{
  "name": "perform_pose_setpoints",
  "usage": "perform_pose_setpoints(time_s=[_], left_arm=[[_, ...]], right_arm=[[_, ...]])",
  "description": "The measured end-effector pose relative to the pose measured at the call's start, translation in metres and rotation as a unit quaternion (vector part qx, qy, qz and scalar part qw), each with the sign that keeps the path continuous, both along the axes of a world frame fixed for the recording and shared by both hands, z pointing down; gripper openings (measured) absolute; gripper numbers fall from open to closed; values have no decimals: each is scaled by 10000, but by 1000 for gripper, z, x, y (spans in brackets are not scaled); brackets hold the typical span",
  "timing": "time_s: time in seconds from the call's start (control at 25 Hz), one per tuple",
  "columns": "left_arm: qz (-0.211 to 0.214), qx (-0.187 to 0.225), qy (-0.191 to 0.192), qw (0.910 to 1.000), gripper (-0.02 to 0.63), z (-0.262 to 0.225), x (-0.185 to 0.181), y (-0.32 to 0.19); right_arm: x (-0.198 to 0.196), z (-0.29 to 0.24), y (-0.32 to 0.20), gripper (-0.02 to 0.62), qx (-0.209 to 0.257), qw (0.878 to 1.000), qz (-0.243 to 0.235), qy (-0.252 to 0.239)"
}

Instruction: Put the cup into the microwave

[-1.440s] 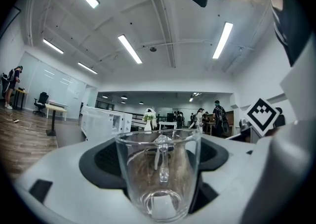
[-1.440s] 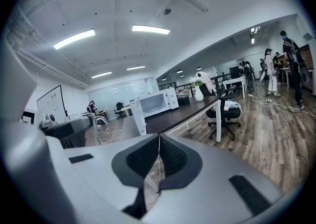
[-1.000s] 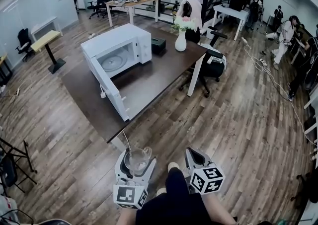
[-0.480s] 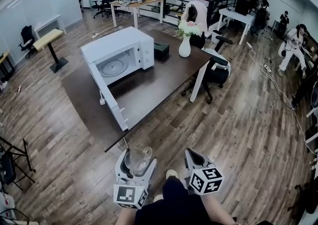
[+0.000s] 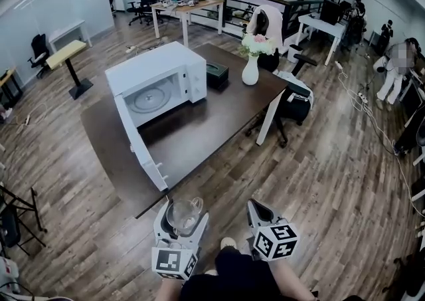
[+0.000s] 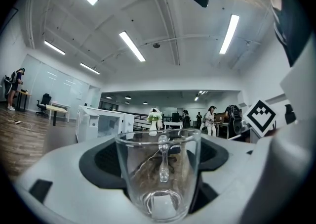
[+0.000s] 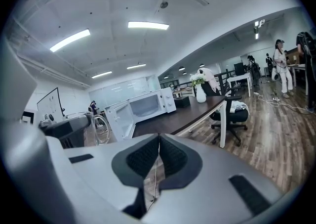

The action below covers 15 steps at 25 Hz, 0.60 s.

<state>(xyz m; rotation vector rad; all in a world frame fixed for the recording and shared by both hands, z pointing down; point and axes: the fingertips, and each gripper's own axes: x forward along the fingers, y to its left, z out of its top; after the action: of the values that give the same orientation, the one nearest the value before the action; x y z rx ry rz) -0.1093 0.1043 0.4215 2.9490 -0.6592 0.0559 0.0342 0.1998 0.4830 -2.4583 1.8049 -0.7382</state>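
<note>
1. The cup (image 5: 184, 214), one clear glass mug, is sitting upright between the jaws of the left gripper (image 5: 180, 221), which is pinching it by its sides; it is hanging over the wood floor (image 5: 319, 180), just off the near corner of the worktop (image 5: 199, 120).
2. The right gripper (image 5: 263, 216) is hovering just right of the left one, its jaws pressed together with nothing between them.
3. One white microwave (image 5: 156, 77) is standing on the far left part of the worktop, its door (image 5: 138, 139) swinging open toward the near edge and showing the turntable inside.
4. Bare worktop is lying open right of the door, running out to the right edge.
5. One white vase (image 5: 251, 70) with flowers and one black box (image 5: 217, 75) are standing near the far corner, right of the microwave.
</note>
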Motion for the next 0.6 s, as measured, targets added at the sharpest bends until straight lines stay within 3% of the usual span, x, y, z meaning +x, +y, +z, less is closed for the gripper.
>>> perform_pose_setpoints(time_s=[0.6], left_arm=[[-255,-27,2,9997,405,5,66,-47]], right_arm=[[71,4,-58,-6,28,9996,-279,-17]])
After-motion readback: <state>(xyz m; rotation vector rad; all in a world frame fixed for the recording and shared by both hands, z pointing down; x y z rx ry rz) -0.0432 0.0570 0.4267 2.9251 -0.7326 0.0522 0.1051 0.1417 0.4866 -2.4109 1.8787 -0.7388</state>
